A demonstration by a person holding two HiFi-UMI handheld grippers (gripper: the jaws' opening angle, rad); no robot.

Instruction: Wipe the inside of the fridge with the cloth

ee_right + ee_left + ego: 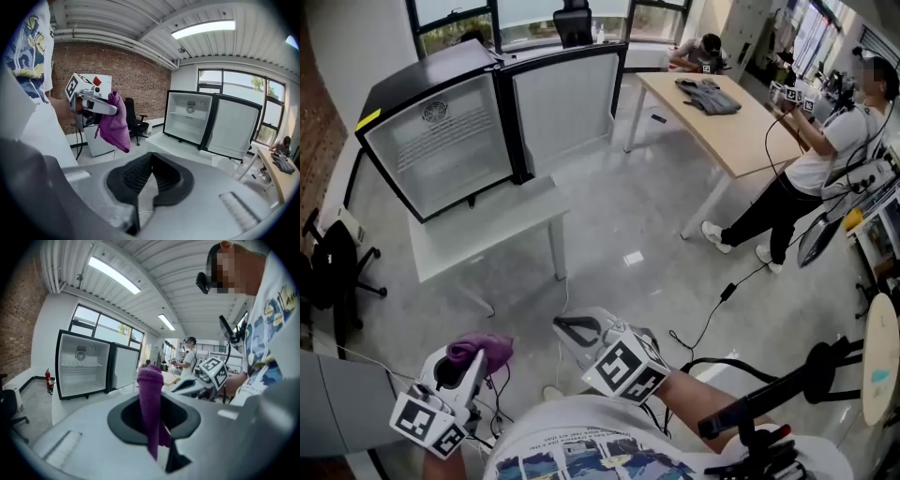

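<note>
1. Far left: a black office chair stands on the floor, beside the white table.
2. The fridge sits on that table. It has a black shell and a white interior, and the opening faces the camera. The door is swung fully open to the right of the opening.
3. The left gripper is low in the head view, well apart from the fridge. Its jaws are clamped on the purple cloth. The cloth sticks out past the tips as a bunched roll, and a loose tail hangs below the jaws.
4. The right gripper is just beside the left one. Its jaws are pressed together with nothing between them, and its marker cube faces up.
5. The wooden table stands right of the fridge, with a dark garment lying on it.
6. Far right: a person in a white shirt stands at that table's edge.
</note>
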